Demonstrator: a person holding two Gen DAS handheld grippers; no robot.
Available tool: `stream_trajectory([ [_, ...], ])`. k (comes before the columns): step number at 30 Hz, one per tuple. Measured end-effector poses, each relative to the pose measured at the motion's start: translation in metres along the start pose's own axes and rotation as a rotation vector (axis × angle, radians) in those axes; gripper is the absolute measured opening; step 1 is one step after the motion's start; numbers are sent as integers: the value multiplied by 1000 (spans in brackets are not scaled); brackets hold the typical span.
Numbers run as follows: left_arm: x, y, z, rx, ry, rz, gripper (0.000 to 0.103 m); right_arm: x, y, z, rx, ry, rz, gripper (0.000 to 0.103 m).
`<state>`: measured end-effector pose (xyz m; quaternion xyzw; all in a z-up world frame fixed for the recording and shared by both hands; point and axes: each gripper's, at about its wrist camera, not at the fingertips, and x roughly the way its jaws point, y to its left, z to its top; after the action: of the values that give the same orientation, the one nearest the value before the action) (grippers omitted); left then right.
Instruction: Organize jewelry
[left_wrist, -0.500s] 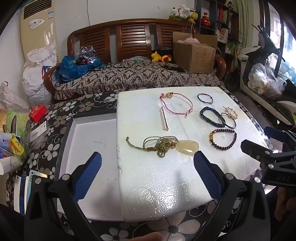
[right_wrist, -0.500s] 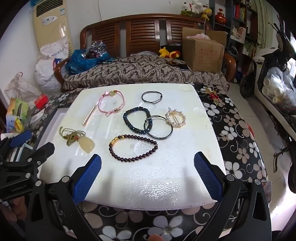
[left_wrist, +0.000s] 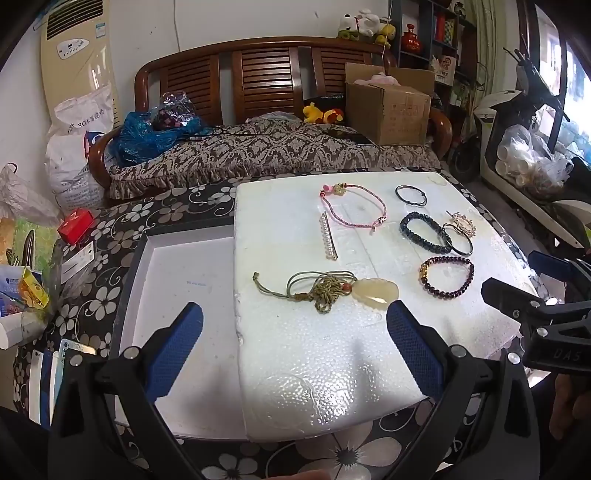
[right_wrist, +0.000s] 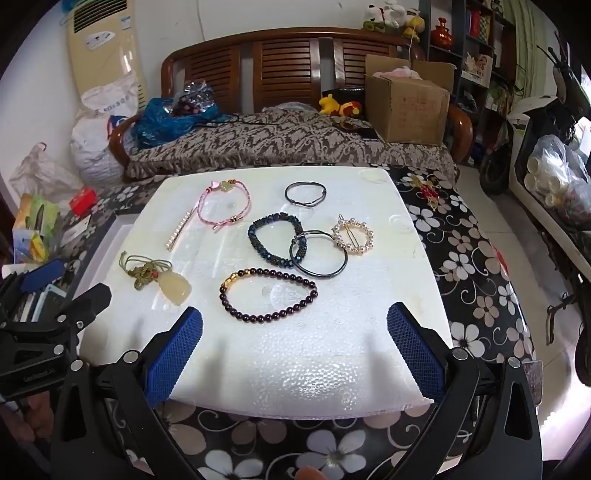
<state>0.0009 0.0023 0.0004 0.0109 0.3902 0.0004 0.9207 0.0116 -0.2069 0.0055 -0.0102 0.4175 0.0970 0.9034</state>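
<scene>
Nothing on the foam board (right_wrist: 332, 369) shifts between frames; both tongs hover as before. Left gripper (left_wrist: 293, 354) gapes wide and empty, the stone pendant necklace (left_wrist: 373, 293) just beyond its right fingertip, the shallow white tray (left_wrist: 184, 280) ahead of its left one. Right gripper (right_wrist: 294, 350) is equally wide, holding nothing, with the dark bead bracelet (right_wrist: 267, 295) directly ahead. A sound grasp probably means straddling the pendant's stone, not the loose cord, and closing gently.
</scene>
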Motion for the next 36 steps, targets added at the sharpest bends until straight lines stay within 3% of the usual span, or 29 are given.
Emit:
stream_trajectory([
  [36,7,7,-2,-8,10,38,98,0,-5,-2,-3,-2,2,101],
])
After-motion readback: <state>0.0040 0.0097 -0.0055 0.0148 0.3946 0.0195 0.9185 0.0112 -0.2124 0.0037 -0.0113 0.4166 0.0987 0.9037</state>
